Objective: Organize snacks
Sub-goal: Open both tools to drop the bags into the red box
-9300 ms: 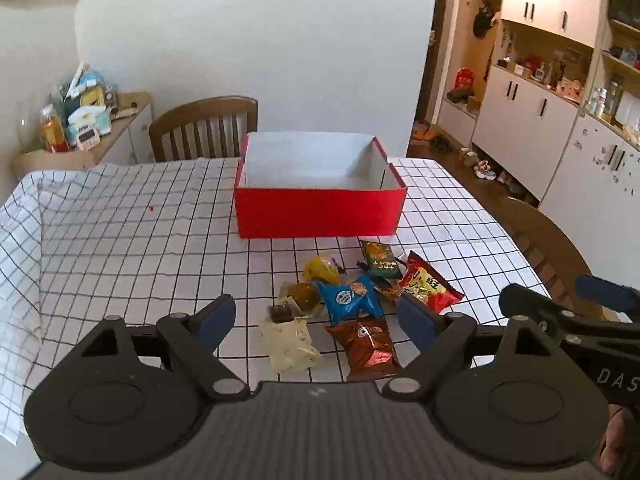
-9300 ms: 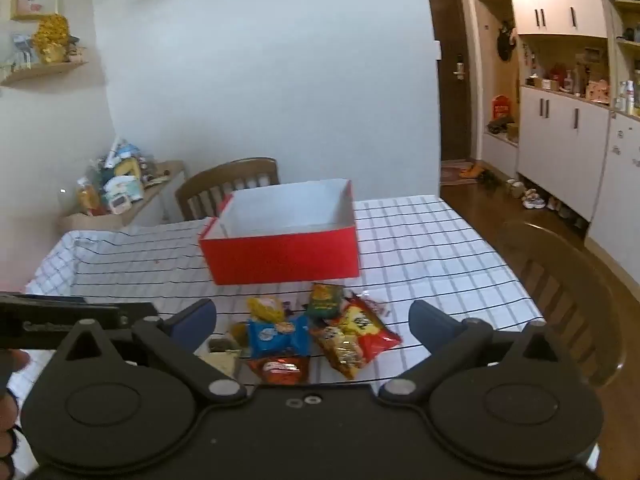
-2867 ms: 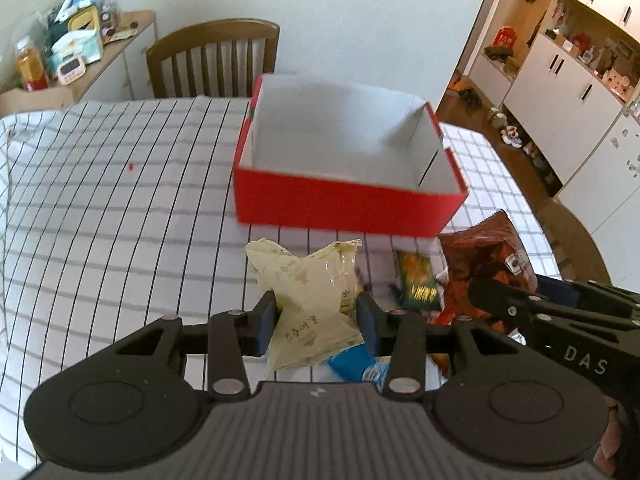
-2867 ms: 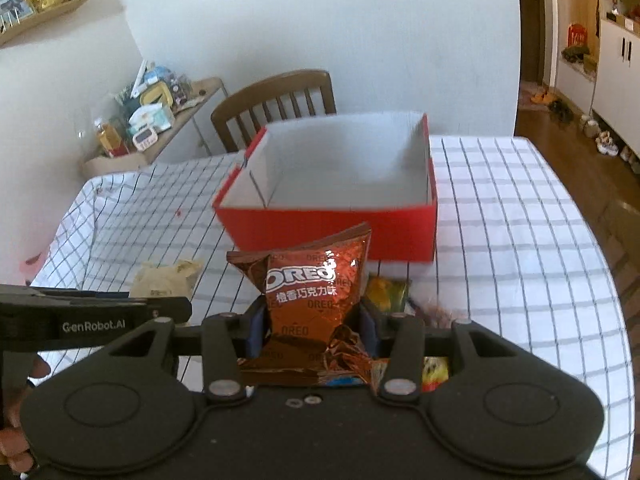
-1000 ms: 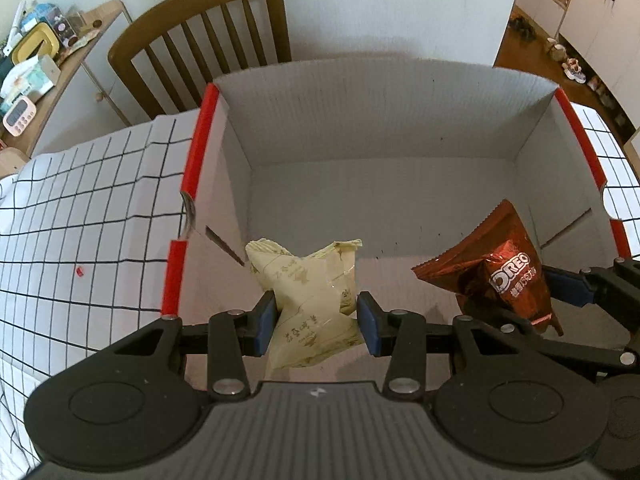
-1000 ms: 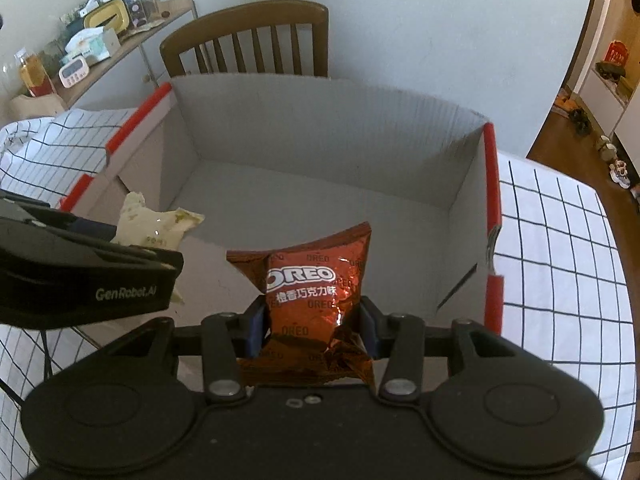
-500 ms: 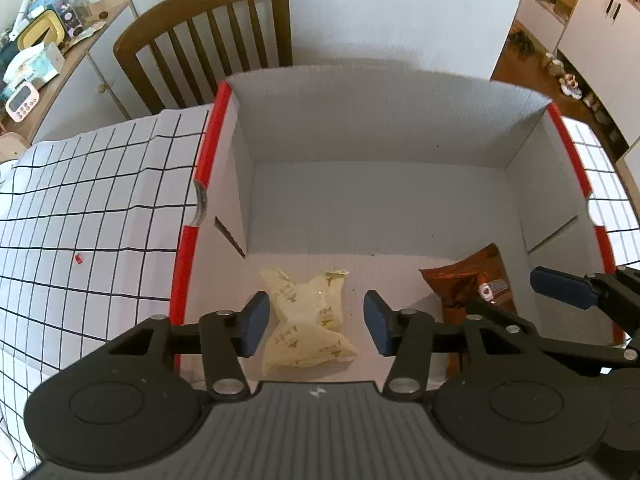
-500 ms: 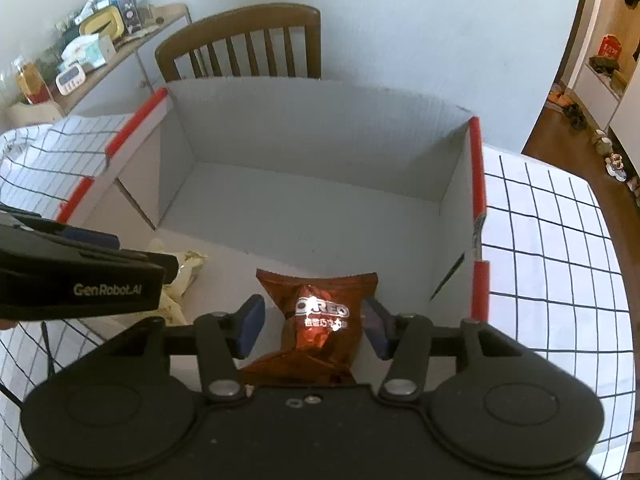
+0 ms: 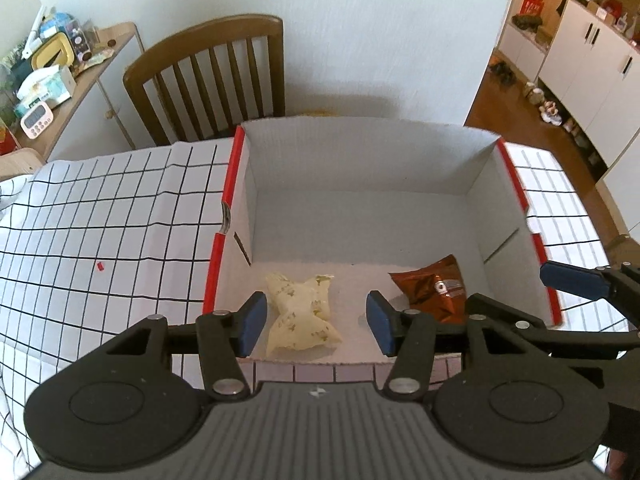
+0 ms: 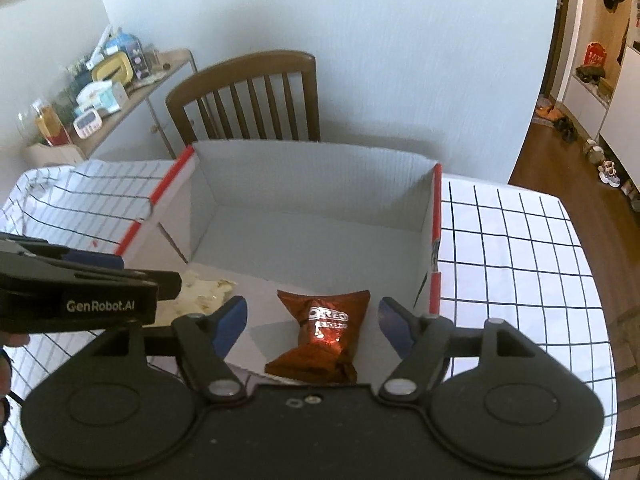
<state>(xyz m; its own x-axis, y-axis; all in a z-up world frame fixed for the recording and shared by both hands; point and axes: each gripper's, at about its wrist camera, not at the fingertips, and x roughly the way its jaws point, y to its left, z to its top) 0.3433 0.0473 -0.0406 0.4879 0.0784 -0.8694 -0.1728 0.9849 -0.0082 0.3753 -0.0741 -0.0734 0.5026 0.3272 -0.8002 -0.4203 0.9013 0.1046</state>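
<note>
The red box [image 9: 224, 200] with a white inside stands on the checked tablecloth; it also shows in the right wrist view [image 10: 436, 216]. A pale yellow snack bag [image 9: 300, 312] lies on the box floor at the near left. A brown Oreo bag [image 10: 324, 332] lies at the near right; it also shows in the left wrist view [image 9: 432, 288]. My left gripper [image 9: 316, 322] is open and empty above the yellow bag. My right gripper [image 10: 312, 328] is open and empty above the Oreo bag. The yellow bag [image 10: 200, 292] is partly hidden behind the left gripper in the right wrist view.
A wooden chair [image 9: 208, 80] stands behind the box. A side cabinet [image 10: 120, 92] with bottles and clutter is at the back left. White cupboards [image 9: 580, 52] and a wooden floor lie to the right. The other snacks are out of view.
Both grippers opened and let go of their bags, which now lie on the box floor. Both grippers have pulled back and up a little since half a second ago.
</note>
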